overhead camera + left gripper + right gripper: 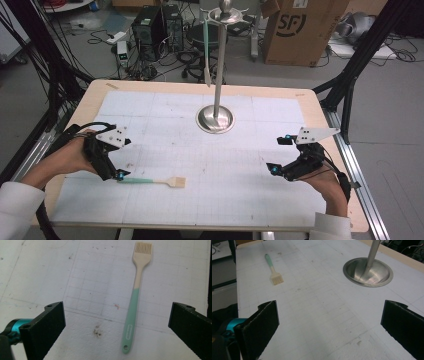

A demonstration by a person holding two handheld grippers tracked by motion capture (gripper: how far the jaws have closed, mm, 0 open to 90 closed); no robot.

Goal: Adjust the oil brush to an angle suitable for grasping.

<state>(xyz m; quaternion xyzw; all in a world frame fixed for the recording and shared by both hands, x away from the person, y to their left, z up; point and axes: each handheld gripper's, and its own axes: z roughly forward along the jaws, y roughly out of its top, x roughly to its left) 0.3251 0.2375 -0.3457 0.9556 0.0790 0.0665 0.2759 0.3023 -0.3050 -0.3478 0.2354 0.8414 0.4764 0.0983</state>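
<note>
The step in hand is judged to be the handling of a pastry brush (pixel 152 181) lying flat on the white gridded mat (pixel 260 200), lower left of centre in the high view, its mint handle pointing toward the left gripper (pixel 120 175) and its cream bristle head toward the middle of the frame; in the left gripper view the brush (pixel 133 307) is seen between the two black jaws, which stand wide apart with neither pad touching it, so nothing is held; the handle end with its hanging hole lies at the lower centre of that view. The next move is judged to call either for a grasp on the handle or for a withdrawal; a second utensil (pixel 206 50) is seen hanging from the steel stand (pixel 215 120) at upper centre. The left hand (pixel 70 157) is held low at the left edge, the gripper angled down toward the handle tip; the right gripper (pixel 280 169) is poised at the lower right, well apart from the brush, its jaws likewise wide and empty, the right gripper view looking toward the stand base (pixel 368 272) at upper right.
</note>
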